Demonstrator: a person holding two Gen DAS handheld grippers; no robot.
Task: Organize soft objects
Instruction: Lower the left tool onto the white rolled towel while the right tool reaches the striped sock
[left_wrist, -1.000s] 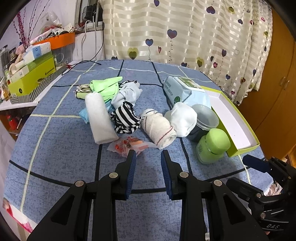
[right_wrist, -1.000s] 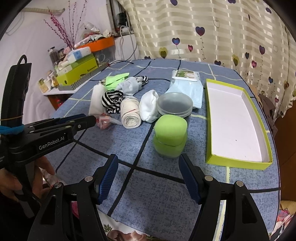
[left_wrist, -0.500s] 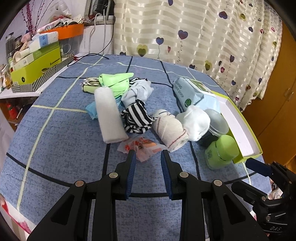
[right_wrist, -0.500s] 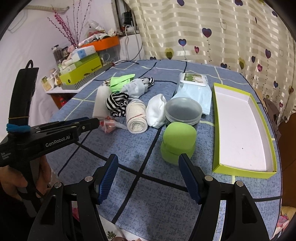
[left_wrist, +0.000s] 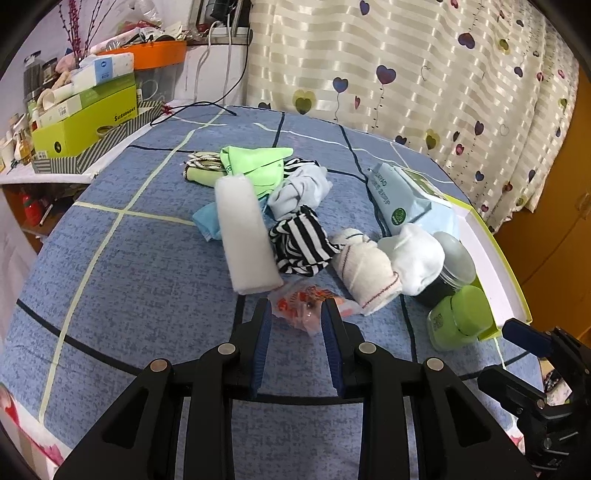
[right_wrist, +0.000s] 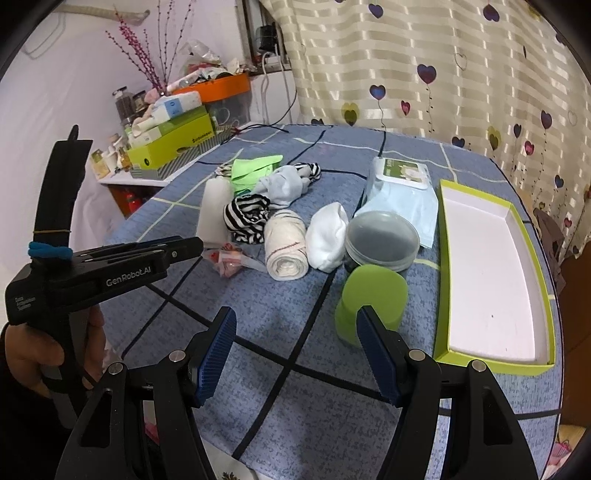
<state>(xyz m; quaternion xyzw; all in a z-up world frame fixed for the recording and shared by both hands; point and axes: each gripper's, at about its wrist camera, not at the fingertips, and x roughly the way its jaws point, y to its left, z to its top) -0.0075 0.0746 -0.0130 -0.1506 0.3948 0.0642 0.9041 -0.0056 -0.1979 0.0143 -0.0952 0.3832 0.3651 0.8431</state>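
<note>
two jars (right_wrist: 380, 236), one box (right_wrist: 495, 365), one wipes pack (right_wrist: 402, 184).

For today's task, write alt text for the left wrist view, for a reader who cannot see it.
The left tongs, jaws apart, hang over a clear plastic packet with orange contents on a blue checked tablecloth. Behind the packet lies a cluster of rolled socks and cloths, including a white roll and a black-and-white striped sock; a green jar stands at the right.

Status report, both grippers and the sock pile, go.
Left gripper open, straddling the orange plastic packet. Right gripper open, empty. Rolled socks untouched; green box empty.
</note>
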